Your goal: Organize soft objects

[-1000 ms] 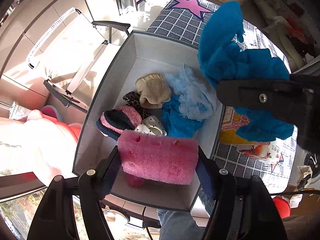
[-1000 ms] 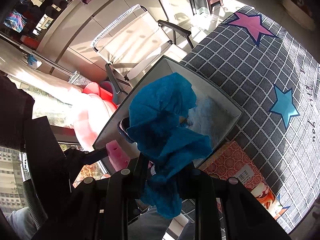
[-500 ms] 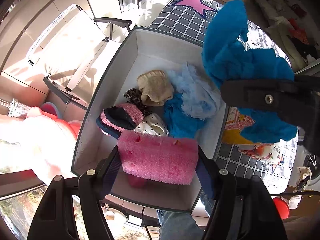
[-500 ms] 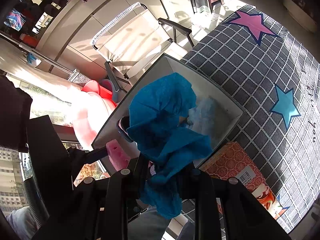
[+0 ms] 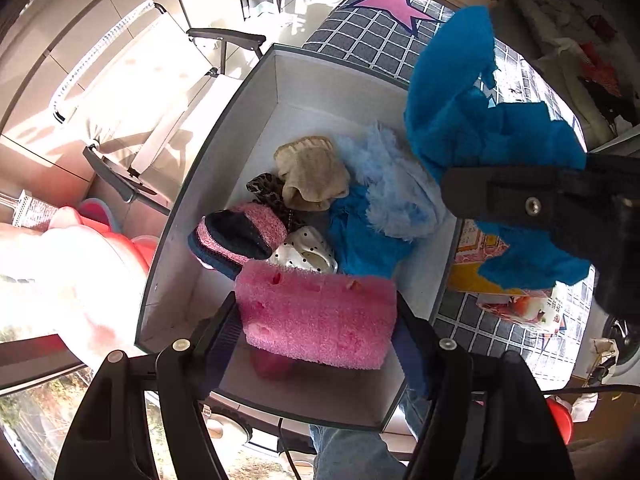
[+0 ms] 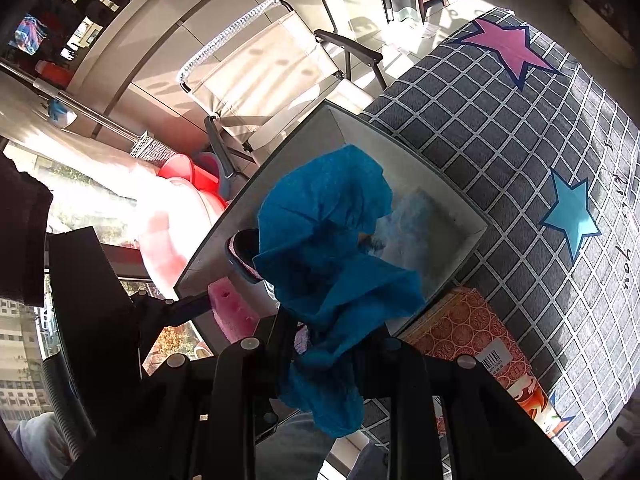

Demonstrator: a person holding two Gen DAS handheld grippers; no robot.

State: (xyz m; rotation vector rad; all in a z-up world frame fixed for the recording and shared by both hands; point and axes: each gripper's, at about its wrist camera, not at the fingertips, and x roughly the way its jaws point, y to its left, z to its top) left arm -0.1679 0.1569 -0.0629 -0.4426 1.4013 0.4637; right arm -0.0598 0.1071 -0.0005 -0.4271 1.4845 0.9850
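An open grey box (image 5: 248, 92) stands on the rug. It holds a beige sock (image 5: 312, 176), a pale blue fluffy piece (image 5: 396, 200), a blue cloth (image 5: 360, 240), a pink and navy sock (image 5: 236, 236), a white dotted item (image 5: 304, 256) and a leopard-print scrap (image 5: 266, 188). My left gripper (image 5: 316, 322) points straight down over the box's near end, shut on a pink fuzzy sponge (image 5: 316, 312). My right gripper (image 6: 332, 328) is shut on a crumpled bright blue cloth (image 6: 328, 240), held above the box's right rim (image 6: 440, 184). That cloth (image 5: 472, 120) also fills the upper right of the left wrist view.
A grey checked rug with stars (image 6: 520, 128) lies under the box. An orange printed carton (image 6: 472, 336) rests against the box's right side. A folding chair (image 5: 132, 92) and red basins (image 6: 188, 176) stand to the left. A person's jeans leg (image 5: 352, 452) is below.
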